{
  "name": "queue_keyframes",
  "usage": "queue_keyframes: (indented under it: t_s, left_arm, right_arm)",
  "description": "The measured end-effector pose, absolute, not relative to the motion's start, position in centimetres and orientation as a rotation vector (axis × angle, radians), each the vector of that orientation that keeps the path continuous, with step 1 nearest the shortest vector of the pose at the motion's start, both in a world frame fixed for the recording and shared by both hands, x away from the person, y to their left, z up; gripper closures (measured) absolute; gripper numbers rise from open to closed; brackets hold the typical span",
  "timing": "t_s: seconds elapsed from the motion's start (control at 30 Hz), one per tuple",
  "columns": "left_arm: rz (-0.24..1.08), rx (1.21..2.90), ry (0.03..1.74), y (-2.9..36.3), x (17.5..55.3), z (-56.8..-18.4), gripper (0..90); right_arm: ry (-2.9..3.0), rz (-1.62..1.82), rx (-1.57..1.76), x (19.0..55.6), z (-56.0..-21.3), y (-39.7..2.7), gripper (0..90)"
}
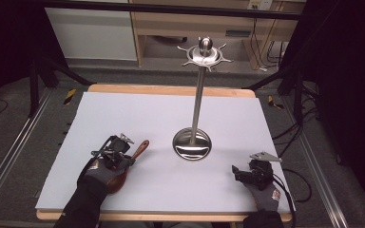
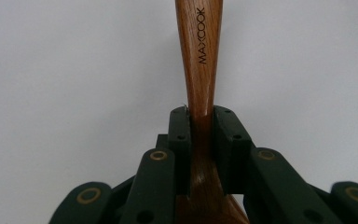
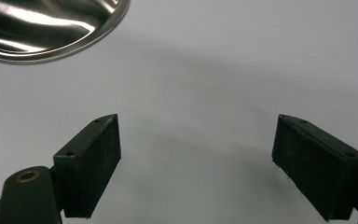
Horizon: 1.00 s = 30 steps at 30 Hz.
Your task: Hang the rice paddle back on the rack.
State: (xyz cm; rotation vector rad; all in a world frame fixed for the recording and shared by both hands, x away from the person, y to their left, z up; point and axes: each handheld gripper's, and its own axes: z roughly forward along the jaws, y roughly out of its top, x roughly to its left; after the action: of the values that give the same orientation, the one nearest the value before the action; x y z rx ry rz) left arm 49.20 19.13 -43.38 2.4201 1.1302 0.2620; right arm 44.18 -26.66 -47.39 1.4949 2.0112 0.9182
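A brown wooden spoon (image 1: 134,156) lies on the white table cover at the front left, its handle pointing toward the stand. My left gripper (image 1: 123,151) is shut on its neck; in the left gripper view both pads clamp the narrow part of the wooden spoon (image 2: 199,60), whose handle reads MAXCOOK. A steel utensil stand (image 1: 197,95) with a round base (image 1: 192,145) and a hooked ring on top (image 1: 203,54) rises at the table's middle. My right gripper (image 1: 237,172) rests at the front right, open, with bare cover between its pads (image 3: 93,163).
The white cover (image 1: 138,114) spreads over a wooden table. The stand's shiny base (image 3: 46,28) shows at the upper left of the right gripper view. Cables and metal rails run along the floor on both sides, with cabinets behind.
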Motion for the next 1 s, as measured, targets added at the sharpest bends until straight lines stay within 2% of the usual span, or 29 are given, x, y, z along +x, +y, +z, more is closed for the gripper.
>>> queue_keyframes:
  t_s: [0.53, 1.0]
  left_arm:
    - [0.342, 2.296, 1.082, 20.7, 46.9, -41.3, 77.5]
    - [0.461, 2.146, 1.004, 21.8, 44.2, -37.9, 77.8]
  right_arm:
    - [2.014, 0.912, 1.499, 44.2, -47.4, -26.6, 15.6]
    - [2.011, 0.910, 1.502, 44.2, -47.4, -26.6, 15.6]
